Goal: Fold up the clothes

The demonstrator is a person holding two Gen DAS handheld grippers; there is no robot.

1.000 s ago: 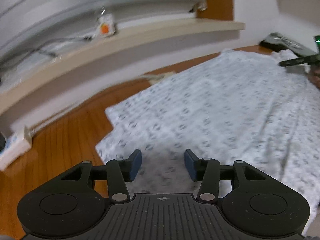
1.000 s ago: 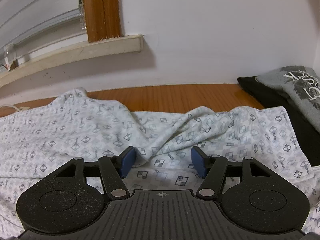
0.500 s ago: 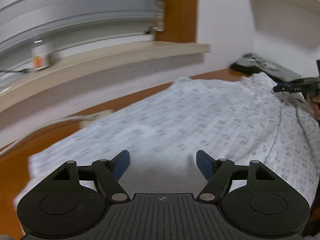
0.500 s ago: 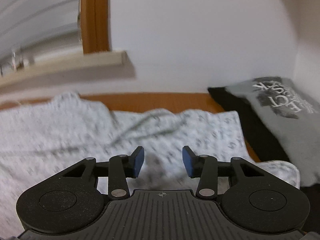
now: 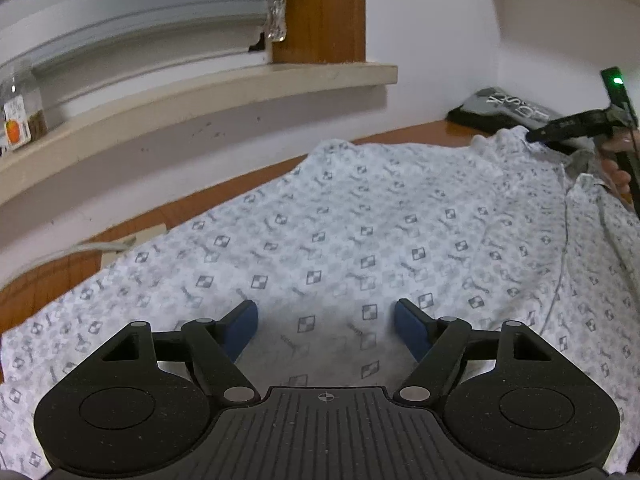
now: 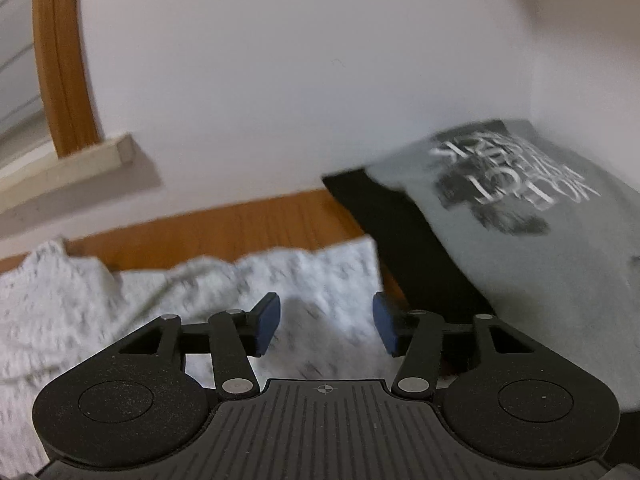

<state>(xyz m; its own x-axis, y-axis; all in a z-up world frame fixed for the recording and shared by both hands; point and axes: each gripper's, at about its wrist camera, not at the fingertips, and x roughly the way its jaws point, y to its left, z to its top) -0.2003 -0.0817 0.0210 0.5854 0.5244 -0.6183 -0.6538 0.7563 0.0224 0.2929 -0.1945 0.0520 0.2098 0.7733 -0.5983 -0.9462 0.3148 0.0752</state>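
A white shirt (image 5: pixel 360 240) with a small grey check print lies spread over the wooden surface (image 5: pixel 420 132). My left gripper (image 5: pixel 326 328) hovers over the shirt's near part with its jaws wide open and only flat cloth showing beneath the gap. In the right wrist view, blurred by motion, my right gripper (image 6: pixel 326 320) is over the shirt's right end (image 6: pixel 312 280), jaws opening, with no fabric pinched between the blue pads (image 6: pixel 266 320). The left wrist view shows the right gripper (image 5: pixel 560 130) at the far right, above a raised fold of the shirt.
A folded grey T-shirt (image 6: pixel 520 208) with a dark print rests on a black garment (image 6: pixel 400 232) at the right, against the wall. A window sill (image 5: pixel 200 96) runs along the back, bearing a jar (image 5: pixel 18 120). A white cable (image 5: pixel 88 248) lies at the left.
The left gripper swung right across the shirt and its jaws spread wider. The right gripper moved right towards the folded pile, narrowed, then widened again.
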